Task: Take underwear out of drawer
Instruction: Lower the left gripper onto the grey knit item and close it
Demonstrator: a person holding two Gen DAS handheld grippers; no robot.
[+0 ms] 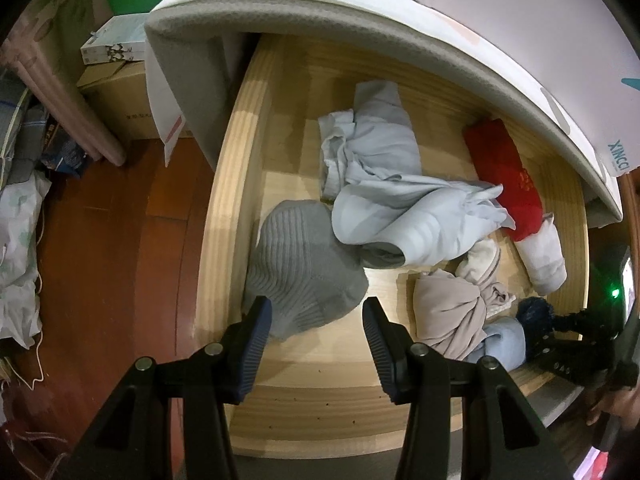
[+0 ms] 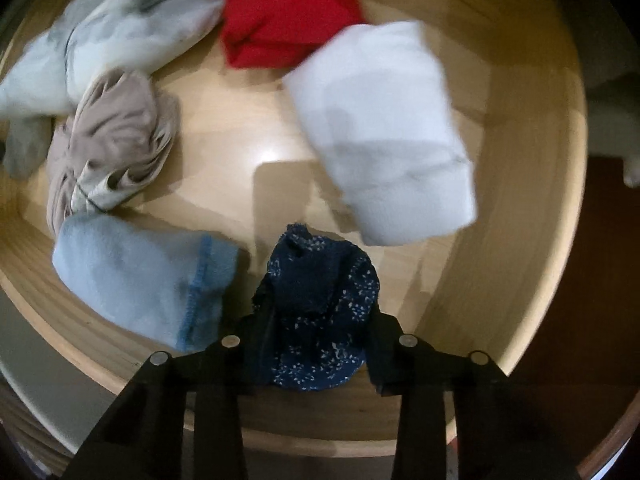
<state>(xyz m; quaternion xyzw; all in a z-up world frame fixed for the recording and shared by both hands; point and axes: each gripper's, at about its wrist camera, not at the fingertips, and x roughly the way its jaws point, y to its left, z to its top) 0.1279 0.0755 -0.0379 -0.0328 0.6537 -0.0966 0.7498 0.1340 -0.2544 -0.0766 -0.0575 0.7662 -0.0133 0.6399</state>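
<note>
Low in the drawer [image 2: 520, 240], near its front wall, the right gripper [image 2: 320, 320] has its fingers clamped on the navy underwear [image 2: 320, 320]. Left gripper [image 1: 316, 344] hangs half-open, empty, over a grey sock [image 1: 304, 272]. A straight lift should avoid snagging the blue sock [image 2: 136, 276].

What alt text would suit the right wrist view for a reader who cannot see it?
The right tongs are shut on a dark blue speckled garment at the near edge of a wooden drawer. Around it lie a light blue piece, a beige bundle, a white roll and a red piece.
</note>
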